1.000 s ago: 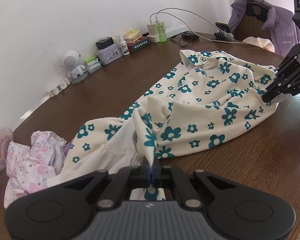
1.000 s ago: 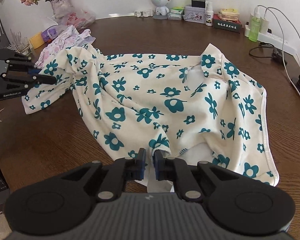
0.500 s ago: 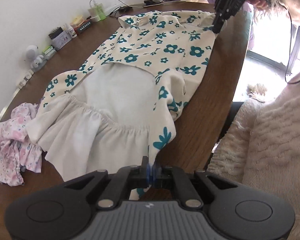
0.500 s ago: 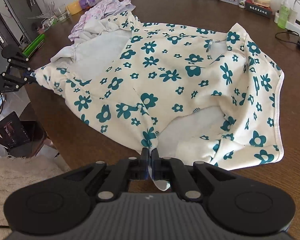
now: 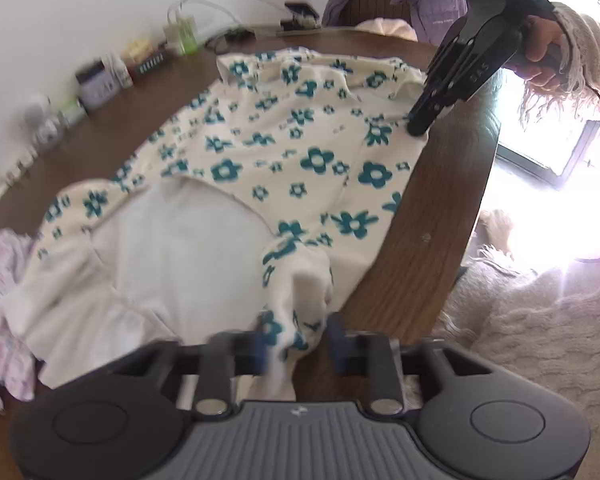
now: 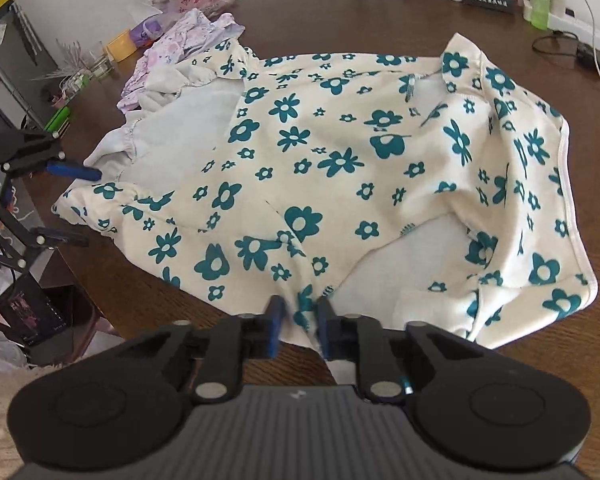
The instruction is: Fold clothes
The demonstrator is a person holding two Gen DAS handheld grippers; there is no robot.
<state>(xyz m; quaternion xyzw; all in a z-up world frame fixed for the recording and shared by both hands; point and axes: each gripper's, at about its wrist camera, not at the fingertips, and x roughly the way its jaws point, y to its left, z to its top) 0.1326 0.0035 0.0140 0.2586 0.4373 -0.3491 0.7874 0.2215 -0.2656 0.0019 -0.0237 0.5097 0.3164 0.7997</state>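
Our left claw (image 5: pixel 296 344) stands wide with a corner of the garment (image 5: pixel 284 152) loose between its fingers, right at the near edge of the counter (image 5: pixel 432 208), so that corner can slip over the edge and drag cloth after it. Our right claw (image 6: pixel 300 320) stands narrowly apart around another bunched edge and could snag it on pulling away. That would rumple the garment, which lies spread across the counter, its far end against the pink clothes (image 6: pixel 180 40).

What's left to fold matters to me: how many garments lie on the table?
2. A cream garment with teal flowers spread across the middle, and a pink-and-lilac floral garment bunched past its far left corner; that bundle may hide more.
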